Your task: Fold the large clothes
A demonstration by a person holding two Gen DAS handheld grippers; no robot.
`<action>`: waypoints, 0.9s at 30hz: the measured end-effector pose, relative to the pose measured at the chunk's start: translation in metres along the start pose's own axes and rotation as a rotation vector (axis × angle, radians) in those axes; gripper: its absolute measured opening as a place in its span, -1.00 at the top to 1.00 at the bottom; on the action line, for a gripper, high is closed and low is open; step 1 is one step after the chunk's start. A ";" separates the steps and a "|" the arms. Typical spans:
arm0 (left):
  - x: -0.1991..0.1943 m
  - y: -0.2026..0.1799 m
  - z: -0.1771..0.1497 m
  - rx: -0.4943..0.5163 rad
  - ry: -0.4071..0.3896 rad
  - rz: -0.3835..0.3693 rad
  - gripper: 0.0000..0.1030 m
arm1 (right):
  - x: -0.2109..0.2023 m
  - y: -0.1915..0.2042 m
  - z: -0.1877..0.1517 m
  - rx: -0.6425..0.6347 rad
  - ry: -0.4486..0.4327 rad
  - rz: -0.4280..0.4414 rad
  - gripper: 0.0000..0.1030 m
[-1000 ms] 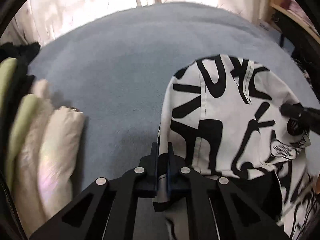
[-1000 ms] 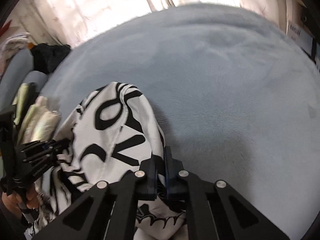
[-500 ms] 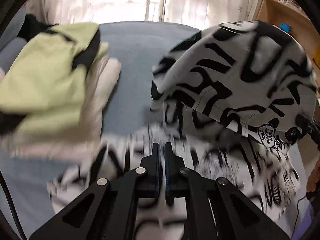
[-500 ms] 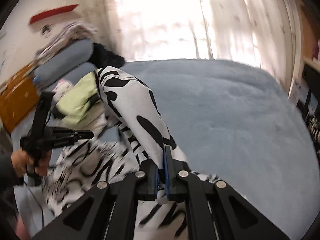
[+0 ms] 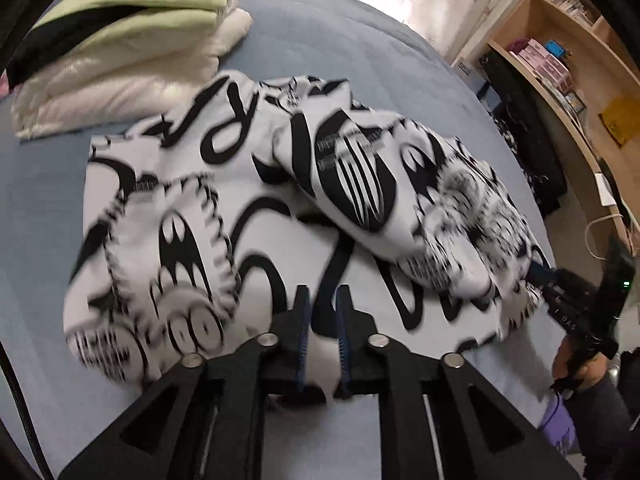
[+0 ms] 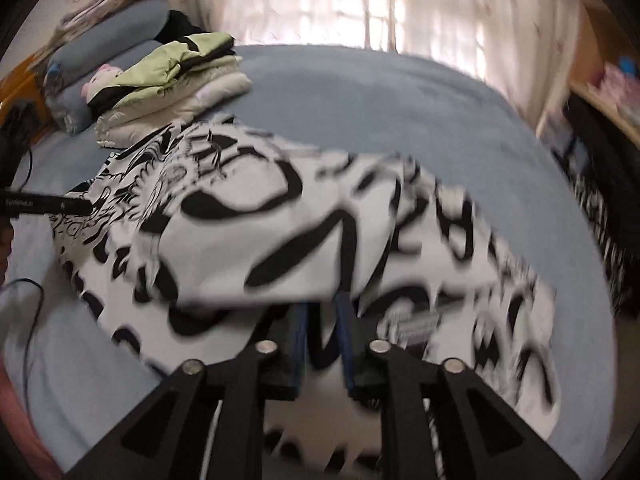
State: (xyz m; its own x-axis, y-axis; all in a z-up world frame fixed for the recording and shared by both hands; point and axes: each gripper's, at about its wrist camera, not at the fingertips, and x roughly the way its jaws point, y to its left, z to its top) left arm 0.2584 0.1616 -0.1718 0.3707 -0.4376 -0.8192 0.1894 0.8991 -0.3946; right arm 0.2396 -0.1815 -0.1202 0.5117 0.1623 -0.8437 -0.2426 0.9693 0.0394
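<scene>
A large white garment with black graffiti print [image 5: 224, 208] lies on the blue bed [image 5: 360, 52], one layer doubled over the other. My left gripper [image 5: 323, 300] sits at its near edge. Its jaws are opening, and the cloth lies slack in the gap, clear of the blue pads. In the right wrist view the same garment [image 6: 280, 216] drapes over the tips of my right gripper [image 6: 322, 312]. Those jaws are opening too, with loose fabric between them. Each gripper shows in the other's view: the right gripper [image 5: 538, 274] at the garment's far corner, the left gripper [image 6: 84, 204] at the left.
A folded pile, a green and black jacket on a cream puffer [image 5: 120, 52], sits on the bed just beyond the garment. Grey pillows [image 6: 104, 36] stack behind the pile [image 6: 172, 80]. A wooden shelf [image 5: 568, 64] stands right of the bed. A hand [image 5: 576, 364] grips the right tool.
Both grippers have swept back across the bed, drawing the lifted garment over onto itself. The jaws, shut on its edge before, now stand slightly apart. The folded pile has come into fuller view.
</scene>
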 end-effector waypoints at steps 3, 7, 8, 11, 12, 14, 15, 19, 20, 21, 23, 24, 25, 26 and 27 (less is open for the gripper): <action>-0.005 -0.010 -0.010 -0.002 0.005 -0.047 0.24 | -0.006 0.002 -0.021 0.091 0.031 0.071 0.30; -0.009 -0.020 -0.004 -0.017 0.009 -0.106 -0.26 | -0.015 0.011 -0.030 0.172 0.026 0.161 0.27; -0.008 -0.022 -0.003 -0.021 0.008 -0.123 -0.30 | -0.016 0.014 -0.031 0.189 0.022 0.183 0.25; 0.000 -0.024 0.008 -0.040 0.006 -0.172 -0.32 | -0.017 0.016 -0.026 0.265 0.010 0.273 0.10; 0.003 -0.022 0.012 -0.054 0.005 -0.189 -0.32 | -0.015 0.015 -0.024 0.287 0.004 0.301 0.10; 0.016 -0.018 0.019 -0.095 0.009 -0.238 -0.32 | -0.008 0.014 -0.016 0.347 -0.009 0.360 0.09; 0.022 -0.017 0.023 -0.109 0.009 -0.257 -0.32 | -0.004 0.012 -0.012 0.368 -0.010 0.375 0.09; 0.046 -0.010 0.033 -0.153 -0.044 -0.310 -0.32 | 0.018 0.004 -0.005 0.493 -0.008 0.451 0.09; 0.050 -0.009 0.035 -0.160 -0.053 -0.321 -0.32 | 0.022 0.002 -0.003 0.511 -0.009 0.462 0.09; 0.057 -0.008 0.038 -0.172 -0.062 -0.333 -0.32 | 0.025 0.001 -0.002 0.526 -0.009 0.475 0.09; 0.067 -0.010 0.044 -0.192 -0.072 -0.335 -0.21 | 0.034 -0.001 0.000 0.560 -0.014 0.493 0.09; 0.072 -0.013 0.046 -0.190 -0.073 -0.325 -0.02 | 0.036 -0.002 0.001 0.569 -0.021 0.492 0.09; 0.076 -0.017 0.048 -0.180 -0.071 -0.305 0.50 | 0.038 -0.002 0.002 0.581 -0.035 0.483 0.09; 0.079 -0.023 0.050 -0.167 -0.062 -0.270 0.82 | 0.040 -0.002 0.003 0.587 -0.045 0.479 0.10; 0.081 -0.030 0.051 -0.157 -0.058 -0.226 0.85 | 0.040 -0.002 0.004 0.590 -0.058 0.473 0.12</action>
State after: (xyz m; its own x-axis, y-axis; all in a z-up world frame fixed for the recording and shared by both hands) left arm 0.3286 0.0986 -0.2051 0.3876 -0.6228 -0.6796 0.1319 0.7671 -0.6278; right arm 0.2636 -0.1766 -0.1519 0.5090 0.5792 -0.6368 0.0262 0.7290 0.6840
